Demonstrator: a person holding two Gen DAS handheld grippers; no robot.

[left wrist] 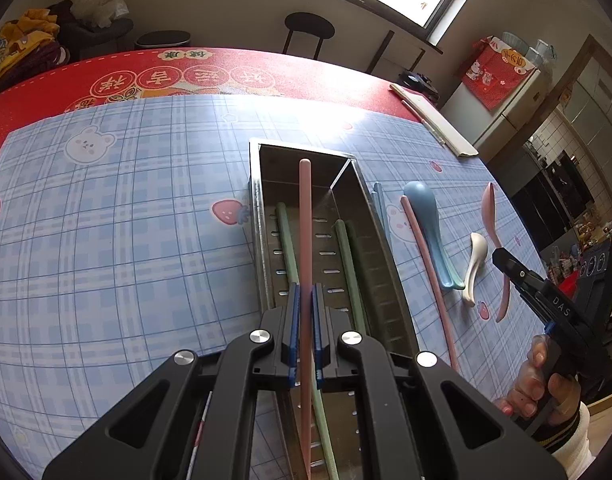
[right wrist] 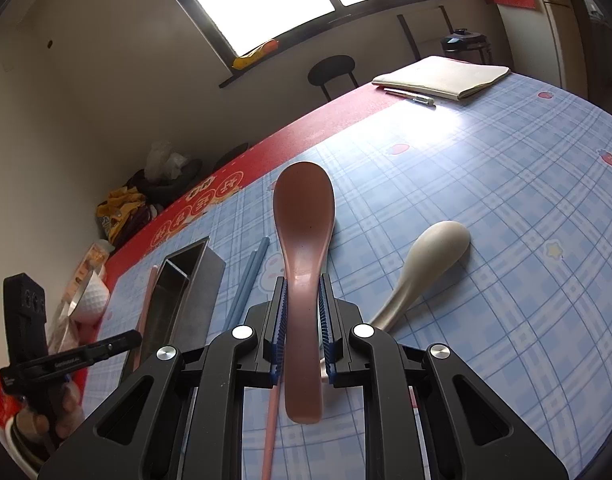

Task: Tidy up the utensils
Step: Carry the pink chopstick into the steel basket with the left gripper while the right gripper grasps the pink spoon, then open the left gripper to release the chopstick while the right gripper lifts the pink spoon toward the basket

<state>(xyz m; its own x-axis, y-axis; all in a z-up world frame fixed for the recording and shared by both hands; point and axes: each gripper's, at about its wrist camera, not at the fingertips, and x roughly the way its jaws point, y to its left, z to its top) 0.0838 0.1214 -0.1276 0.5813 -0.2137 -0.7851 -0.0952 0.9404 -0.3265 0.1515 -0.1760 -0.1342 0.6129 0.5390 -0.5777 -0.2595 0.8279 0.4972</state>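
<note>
My left gripper [left wrist: 305, 292] is shut on a pink chopstick [left wrist: 305, 220], which hangs lengthwise over the steel utensil tray [left wrist: 258, 216]. Green chopsticks [left wrist: 348, 264] lie in the tray's wide compartment. To the right of the tray, on the table, lie blue chopsticks [left wrist: 380, 204], a loose pink chopstick [left wrist: 426, 264], a blue spoon [left wrist: 424, 208] and a white spoon [left wrist: 477, 256]. My right gripper [right wrist: 303, 284] is shut on the handle of a pink spoon [right wrist: 304, 216], lifted off the mat with its bowl pointing away. The white spoon [right wrist: 430, 256] lies just to its right.
A folded beige cloth [right wrist: 442, 76] with a pen beside it sits at the table's far edge. A white bowl [right wrist: 92, 296] stands past the tray near the table's edge. A blue checked mat [left wrist: 106, 240] covers a red tablecloth. A black stool [left wrist: 309, 28] stands behind the table.
</note>
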